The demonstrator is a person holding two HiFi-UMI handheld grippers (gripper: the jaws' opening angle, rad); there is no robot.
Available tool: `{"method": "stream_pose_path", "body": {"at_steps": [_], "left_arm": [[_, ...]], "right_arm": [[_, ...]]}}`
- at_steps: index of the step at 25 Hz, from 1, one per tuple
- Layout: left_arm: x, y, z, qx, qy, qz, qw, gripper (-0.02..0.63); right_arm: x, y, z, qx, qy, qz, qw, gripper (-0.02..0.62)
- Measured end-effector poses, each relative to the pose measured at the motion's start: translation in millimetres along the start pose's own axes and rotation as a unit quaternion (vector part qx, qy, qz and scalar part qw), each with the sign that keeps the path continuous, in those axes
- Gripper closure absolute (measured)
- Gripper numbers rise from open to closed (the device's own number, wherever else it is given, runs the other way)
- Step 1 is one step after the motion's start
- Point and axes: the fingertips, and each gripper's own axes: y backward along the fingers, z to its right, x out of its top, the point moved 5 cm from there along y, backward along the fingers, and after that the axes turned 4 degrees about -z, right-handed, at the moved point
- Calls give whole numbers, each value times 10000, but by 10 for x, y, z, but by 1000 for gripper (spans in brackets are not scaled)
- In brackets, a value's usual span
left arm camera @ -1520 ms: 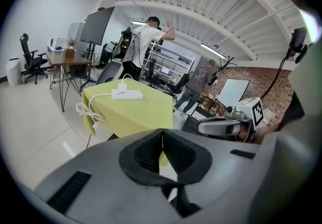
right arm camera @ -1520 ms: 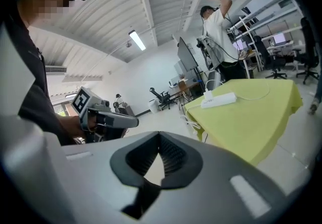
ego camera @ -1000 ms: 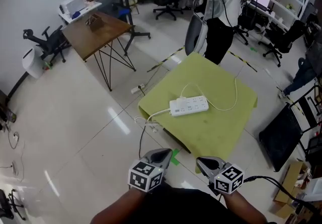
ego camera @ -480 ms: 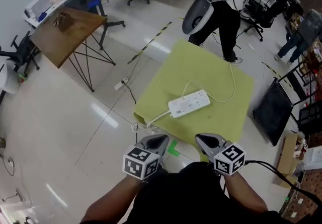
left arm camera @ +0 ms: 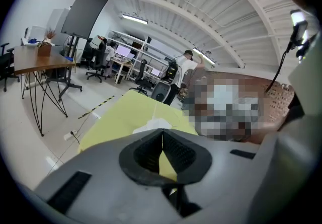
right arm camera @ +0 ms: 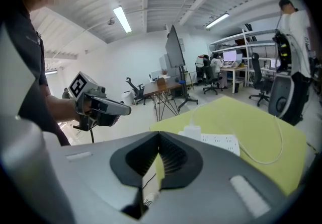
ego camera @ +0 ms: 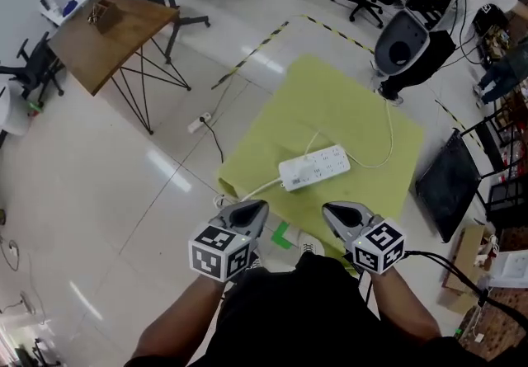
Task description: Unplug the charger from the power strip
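Head view looks steeply down on two handheld tongs at the bottom of the frame. The left gripper (ego camera: 257, 207) and right gripper (ego camera: 328, 209) are held side by side, short of the near edge of a table draped in yellow-green cloth (ego camera: 346, 93). Neither touches anything.

In the left gripper view, the left gripper (left arm camera: 162, 133) has its jaws pressed together at the tips, with nothing between them. In the right gripper view, the right gripper (right arm camera: 159, 143) is likewise closed and empty.

A white power strip (ego camera: 318, 167) lies flat near the middle of the cloth, well apart from both tongs. The charger (ego camera: 290, 168) is a white block plugged in at the strip's left end. A thin white cable (ego camera: 381, 155) loops across the cloth to the strip's right. From the left gripper view, the strip is mostly hidden behind the gripper's own body.

To the left of the draped table, on a wooden table (ego camera: 115, 39), stands a small brown box (ego camera: 102, 15); its contents are too small to make out. A person at the top right corner is cut off by the frame edge.
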Motion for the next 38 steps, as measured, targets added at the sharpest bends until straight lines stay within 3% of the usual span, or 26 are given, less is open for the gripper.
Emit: {"method": "stream_pose_path", "body": {"at_steps": [9, 16, 20, 25, 30, 38], "left_arm": [[155, -310, 112, 756, 110, 198, 9969, 598], [129, -317, 222, 1108, 153, 61, 9937, 598], [-7, -282, 244, 1280, 353, -82, 9911, 598], [-178, -271, 318, 1386, 552, -163, 9887, 598], [-283, -254, 321, 1452, 656, -217, 9870, 598], [-287, -159, 293, 1534, 741, -104, 9853, 598]], "right_arm": [[60, -215, 521, 517, 1023, -421, 9925, 583], [56, -722, 892, 685, 2372, -976, 9641, 491], [75, -1034, 1082, 1040, 2443, -1245, 9560, 387], [43, -1249, 1048, 1550, 2538, -1397, 9445, 301], [58, -1437, 908, 1829, 2974, -1606, 9232, 295], [45, -1542, 828, 1926, 3293, -1881, 9050, 333]]}}
